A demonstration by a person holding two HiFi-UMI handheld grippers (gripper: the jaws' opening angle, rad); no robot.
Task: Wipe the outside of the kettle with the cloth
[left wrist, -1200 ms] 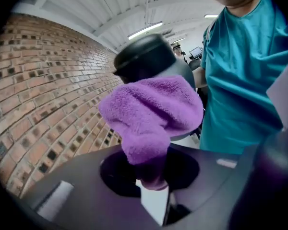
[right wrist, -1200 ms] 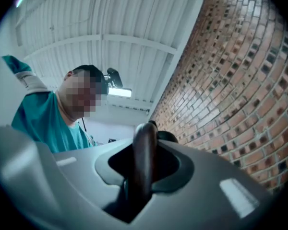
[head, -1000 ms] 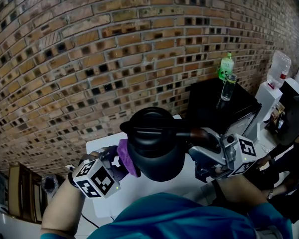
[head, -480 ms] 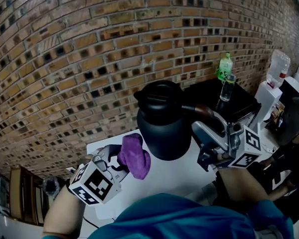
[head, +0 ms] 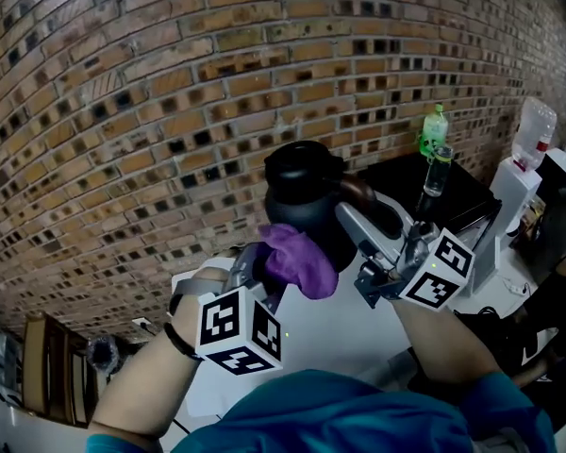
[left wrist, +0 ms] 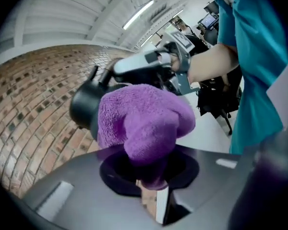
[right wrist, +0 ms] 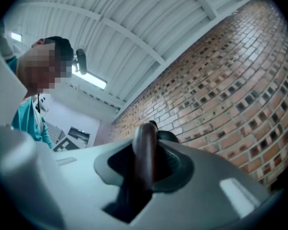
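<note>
Brick wall [head: 123, 111] behind. My left gripper [left wrist: 152, 202] pinches the soft, limp cloth [left wrist: 144, 123]. The right gripper [right wrist: 137, 190] clamps the handle [right wrist: 145, 152] of the kettle [head: 307, 201], body just ahead. Looks heavy and slick; I'd keep hold there.

Teal top [head: 344, 411] — blk wristband [head: 177, 341], L wrist.

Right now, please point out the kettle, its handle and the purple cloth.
kettle [head: 307, 201], head view, on its black body.
handle [right wrist: 145, 152], right gripper view, on its brown middle.
purple cloth [head: 300, 262], head view, on its bunched middle.
</note>
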